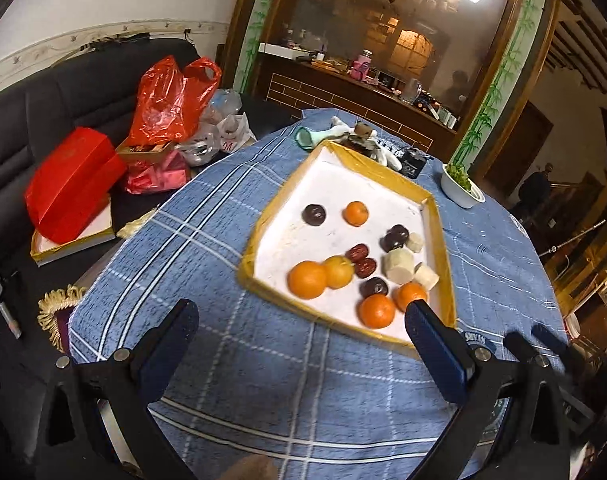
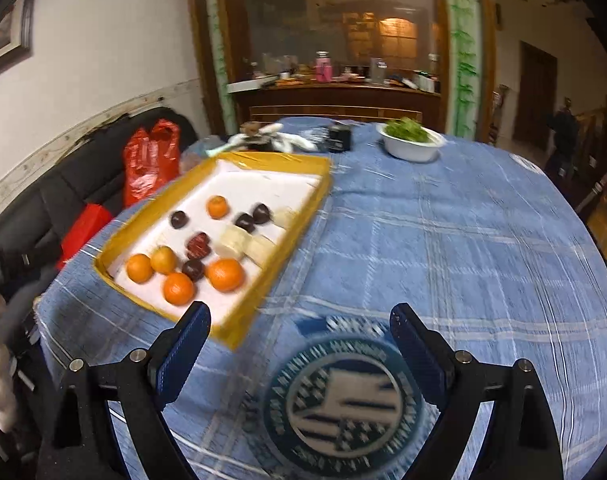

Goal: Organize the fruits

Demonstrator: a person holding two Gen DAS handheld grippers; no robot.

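A shallow white tray with a yellow taped rim lies on the blue checked tablecloth. In it are several oranges, dark round fruits, red dates and pale cut chunks. My left gripper is open and empty, just in front of the tray's near edge. My right gripper is open and empty over the cloth, to the right of the tray's near corner.
A white bowl of greens stands at the back right. A toy, a vase and a black box lie behind the tray. A sofa at the left holds red bags and boxes. A round emblem is on the cloth.
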